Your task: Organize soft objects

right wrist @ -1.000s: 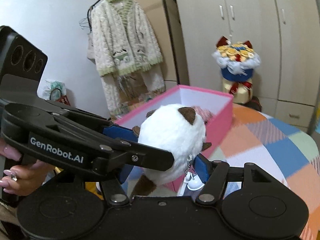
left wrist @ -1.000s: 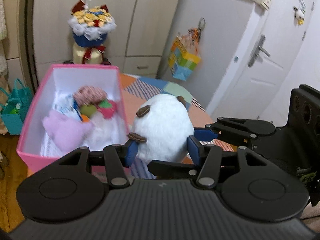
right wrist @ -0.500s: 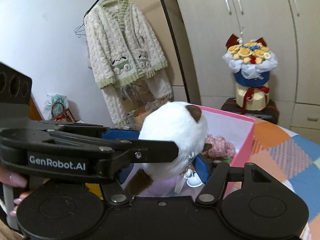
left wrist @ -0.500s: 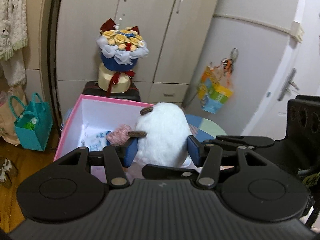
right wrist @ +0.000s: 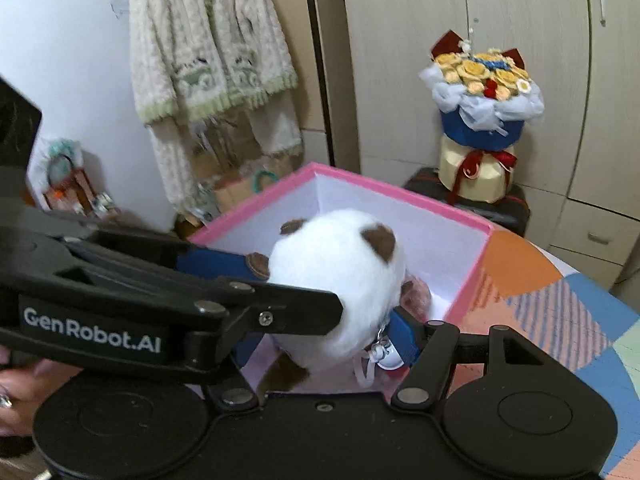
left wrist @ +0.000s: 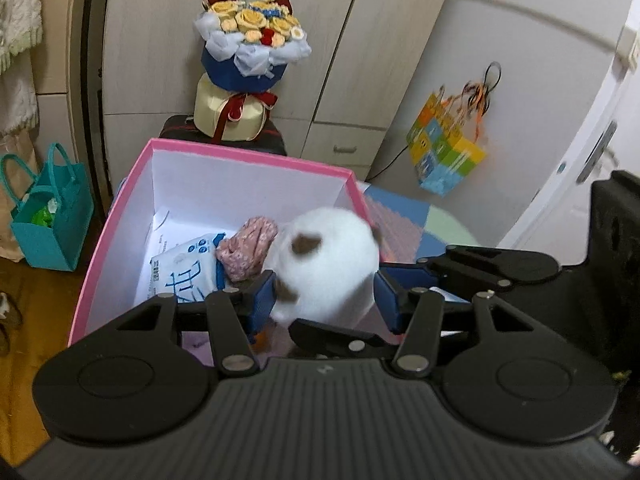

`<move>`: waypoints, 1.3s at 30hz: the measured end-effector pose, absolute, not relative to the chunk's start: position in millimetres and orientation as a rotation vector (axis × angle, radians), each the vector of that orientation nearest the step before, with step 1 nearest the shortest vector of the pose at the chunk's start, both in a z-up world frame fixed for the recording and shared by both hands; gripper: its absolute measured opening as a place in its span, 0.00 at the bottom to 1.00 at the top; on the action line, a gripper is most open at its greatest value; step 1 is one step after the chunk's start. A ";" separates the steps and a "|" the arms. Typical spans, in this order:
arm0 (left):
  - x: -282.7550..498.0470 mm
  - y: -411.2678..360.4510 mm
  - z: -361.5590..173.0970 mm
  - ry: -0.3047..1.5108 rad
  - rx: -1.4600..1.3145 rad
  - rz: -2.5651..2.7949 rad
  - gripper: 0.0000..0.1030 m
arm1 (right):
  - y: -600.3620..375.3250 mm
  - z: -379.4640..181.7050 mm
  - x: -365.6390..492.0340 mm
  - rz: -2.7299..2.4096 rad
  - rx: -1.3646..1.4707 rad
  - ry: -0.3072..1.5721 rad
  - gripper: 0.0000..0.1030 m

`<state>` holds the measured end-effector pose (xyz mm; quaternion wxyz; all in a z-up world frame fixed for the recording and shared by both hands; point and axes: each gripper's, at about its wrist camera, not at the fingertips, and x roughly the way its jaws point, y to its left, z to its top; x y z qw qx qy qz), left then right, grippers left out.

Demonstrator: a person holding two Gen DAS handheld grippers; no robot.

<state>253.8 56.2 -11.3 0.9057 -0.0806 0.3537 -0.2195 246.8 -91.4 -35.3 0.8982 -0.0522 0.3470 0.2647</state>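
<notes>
A white plush toy [left wrist: 328, 264] with brown ears hangs just above the inside of the pink box [left wrist: 248, 156], near its right wall. My left gripper [left wrist: 326, 298] is shut on it, with a blue pad pressed into each flank. My right gripper [right wrist: 324, 340] also holds the plush toy [right wrist: 340, 280] from the other side; its arm shows at the right of the left wrist view. Inside the box lie a pink knitted piece [left wrist: 248, 252] and a tissue pack [left wrist: 184, 272]. The toy's underside is hidden.
The pink box [right wrist: 400, 192] stands on a patchwork-covered table [right wrist: 560, 300]. Behind it a flower bouquet [left wrist: 252, 40] sits on a dark case. A teal bag [left wrist: 48, 216] stands on the floor at the left. A cardigan [right wrist: 208, 60] hangs by the wardrobe.
Both grippers have carried the plush toy from beside the box's right wall to over its inside and a little lower. Both grips are unchanged.
</notes>
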 end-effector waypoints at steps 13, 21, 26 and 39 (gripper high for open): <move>239.7 71.7 -12.0 0.664 -0.178 -0.380 0.50 | -94.6 -25.3 214.9 0.481 -0.222 0.603 0.74; 202.8 80.8 -2.8 0.622 -0.161 -0.358 0.53 | -109.4 -15.6 160.3 0.488 -0.195 0.532 0.74; 177.0 78.5 4.5 0.611 -0.134 -0.360 0.54 | -124.5 -10.8 133.6 0.446 -0.143 0.493 0.76; 108.3 71.2 27.0 0.533 -0.096 -0.336 0.71 | -143.5 6.7 84.0 0.362 -0.103 0.448 0.85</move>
